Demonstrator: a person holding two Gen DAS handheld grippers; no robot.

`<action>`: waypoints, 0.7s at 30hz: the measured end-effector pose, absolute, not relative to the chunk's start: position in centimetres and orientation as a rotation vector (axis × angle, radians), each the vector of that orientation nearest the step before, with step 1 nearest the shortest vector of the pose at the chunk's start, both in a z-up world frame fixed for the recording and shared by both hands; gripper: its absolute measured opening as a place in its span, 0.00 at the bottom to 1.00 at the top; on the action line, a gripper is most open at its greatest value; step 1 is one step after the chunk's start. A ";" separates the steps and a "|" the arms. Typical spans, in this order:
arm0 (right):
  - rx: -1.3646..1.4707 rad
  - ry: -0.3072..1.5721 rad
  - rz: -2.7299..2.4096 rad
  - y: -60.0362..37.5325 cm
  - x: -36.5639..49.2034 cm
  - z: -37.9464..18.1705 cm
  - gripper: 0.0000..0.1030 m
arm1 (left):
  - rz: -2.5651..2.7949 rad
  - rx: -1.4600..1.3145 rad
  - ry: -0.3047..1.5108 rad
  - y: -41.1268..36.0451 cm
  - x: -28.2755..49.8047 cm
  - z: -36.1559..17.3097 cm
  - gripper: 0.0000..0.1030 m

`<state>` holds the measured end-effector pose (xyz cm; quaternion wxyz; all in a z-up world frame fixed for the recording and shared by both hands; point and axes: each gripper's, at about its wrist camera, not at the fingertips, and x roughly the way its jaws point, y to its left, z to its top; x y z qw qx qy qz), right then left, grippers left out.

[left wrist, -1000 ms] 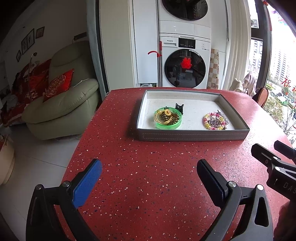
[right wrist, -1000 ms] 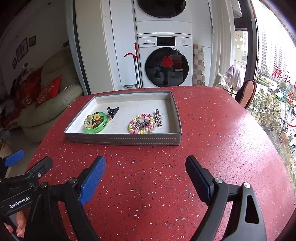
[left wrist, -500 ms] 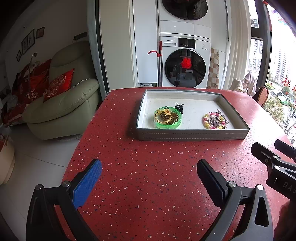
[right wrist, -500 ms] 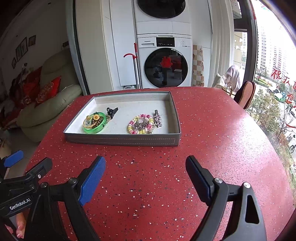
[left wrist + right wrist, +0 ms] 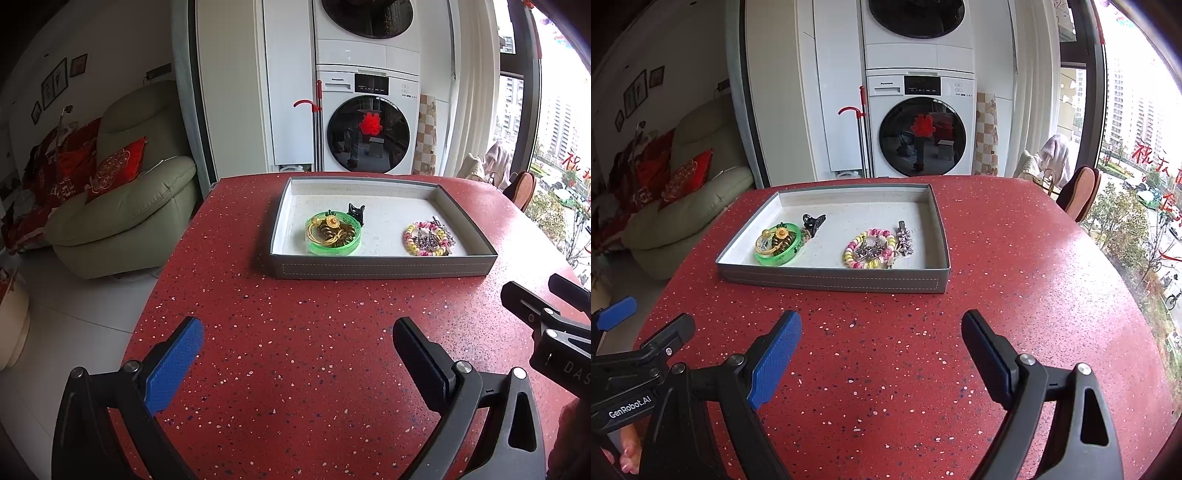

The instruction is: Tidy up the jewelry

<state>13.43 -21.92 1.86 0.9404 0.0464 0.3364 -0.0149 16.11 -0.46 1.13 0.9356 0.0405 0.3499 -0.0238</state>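
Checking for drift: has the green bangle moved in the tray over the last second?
No. The green bangle sits by the same near-left stretch of the grey tray wall.

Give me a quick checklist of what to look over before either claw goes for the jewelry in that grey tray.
1. Left claw open and empty: ok.
2. Right claw open and empty: ok.
3. Grey tray flat on the red table, no lid: ok.
4. Jewelry reachable from above: green dish of gold pieces, pastel bead bracelet, silver star clip, black claw clip lie uncovered: ok.
5. Pieces separate: silver items lie inside the bracelet; tangled or loose, cannot tell.
6. Place to sort them into: no second container in view: not ok.
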 end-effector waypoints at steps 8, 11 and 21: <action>0.088 0.686 -0.031 -22.0 13.5 2.0 0.88 | -0.050 0.084 0.718 -0.5 16.1 1.2 1.00; 0.087 0.686 -0.031 -22.0 13.5 2.0 0.88 | -0.049 0.084 0.718 -0.5 16.1 1.2 1.00; 0.089 0.685 -0.030 -22.0 13.4 2.1 0.88 | -0.049 0.084 0.719 -0.5 16.1 1.2 1.00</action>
